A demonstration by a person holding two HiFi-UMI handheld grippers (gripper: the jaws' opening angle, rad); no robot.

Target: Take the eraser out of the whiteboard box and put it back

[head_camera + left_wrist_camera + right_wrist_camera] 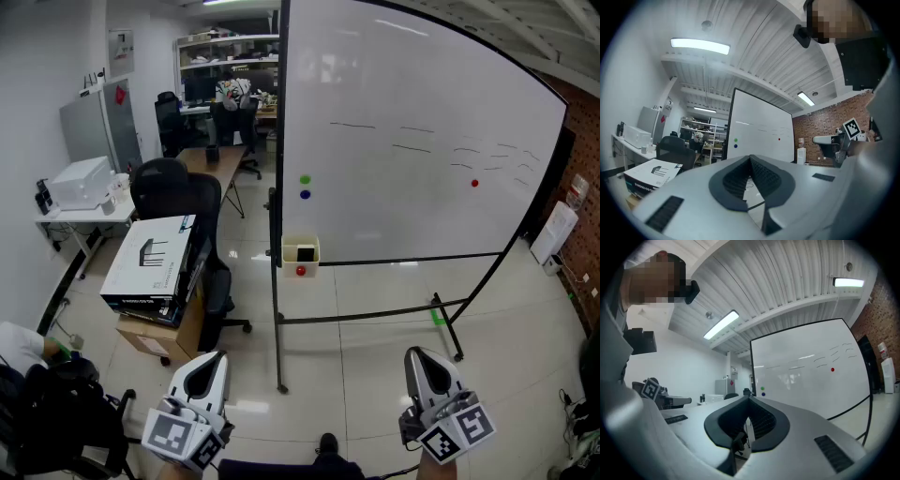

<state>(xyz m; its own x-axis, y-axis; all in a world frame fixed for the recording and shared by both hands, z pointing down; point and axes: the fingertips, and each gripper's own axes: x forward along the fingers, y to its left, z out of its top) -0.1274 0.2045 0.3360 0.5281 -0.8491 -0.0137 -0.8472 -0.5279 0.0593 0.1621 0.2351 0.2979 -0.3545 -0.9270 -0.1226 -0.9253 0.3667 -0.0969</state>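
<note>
Sitting in the cream whiteboard box (289, 253), the black block eraser (305, 252) lies well ahead. The left gripper (208, 364), judged nearer, and right gripper (424, 362) are clenched, empty.

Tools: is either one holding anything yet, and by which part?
Nothing is held. The left tool and right tool are both shut and empty, well back from the whiteboard; the eraser sits in the whiteboard box.

The whiteboard (403, 178) is smooth and glossy, and the tiled floor (375, 366) shines. The left gripper (208, 366) and right gripper (419, 361) look matt grey plastic. The brick wall (589, 131) is rough, the box (155, 339) plain cardboard.
</note>
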